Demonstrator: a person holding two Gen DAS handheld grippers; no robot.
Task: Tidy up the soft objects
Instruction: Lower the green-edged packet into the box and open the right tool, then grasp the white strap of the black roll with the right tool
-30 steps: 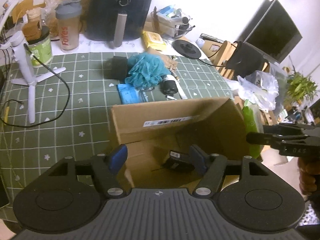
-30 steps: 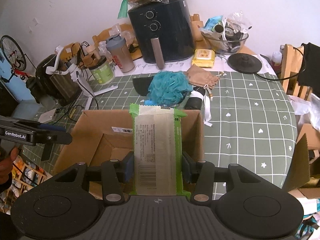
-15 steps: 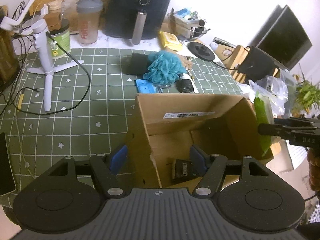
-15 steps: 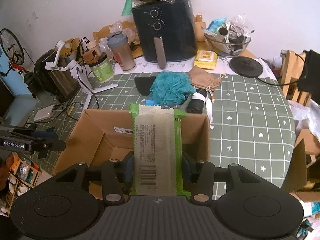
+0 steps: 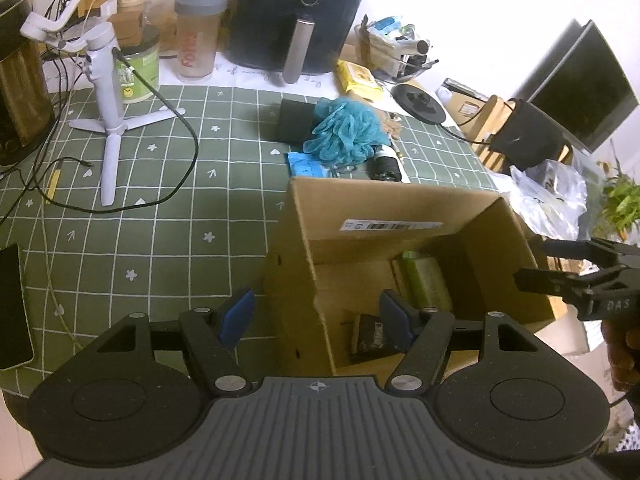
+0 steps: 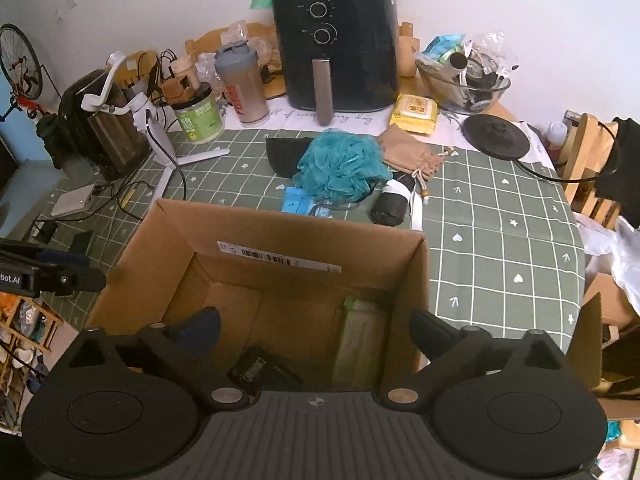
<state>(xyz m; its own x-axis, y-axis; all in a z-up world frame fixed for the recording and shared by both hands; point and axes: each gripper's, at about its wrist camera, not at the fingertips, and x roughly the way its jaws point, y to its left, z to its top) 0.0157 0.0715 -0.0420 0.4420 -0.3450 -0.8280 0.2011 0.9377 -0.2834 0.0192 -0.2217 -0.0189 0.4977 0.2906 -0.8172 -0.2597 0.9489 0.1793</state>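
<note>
An open cardboard box (image 5: 380, 204) (image 6: 280, 216) stands at the near edge of the green checked table. Inside it lie a green packet (image 5: 424, 284) (image 6: 362, 336) against the right wall and a black packet (image 5: 370, 336) (image 6: 260, 368). My right gripper (image 6: 314, 322) hovers over the box, its jaws opening wide with nothing between them. My left gripper (image 5: 316, 316) is open above the box's left wall, holding nothing. Behind the box lie a teal bath pouf (image 6: 340, 164), a tan drawstring pouch (image 6: 408, 156), a black cloth (image 6: 284, 152) and a black roll (image 6: 390, 204).
A black air fryer (image 6: 336, 48), shaker bottle (image 6: 244, 84), green jar (image 6: 198, 116) and glass bowl (image 6: 464, 80) line the back. A white tripod (image 5: 108, 120) with trailing cable stands at the left, a phone (image 5: 12, 304) at the table's left edge. A yellow wipes pack (image 6: 416, 114) and kettle base (image 6: 496, 136) sit at back right.
My right gripper opened and let go of the green packet, which dropped into the box. The left gripper's view shifted so the box sits further right.
</note>
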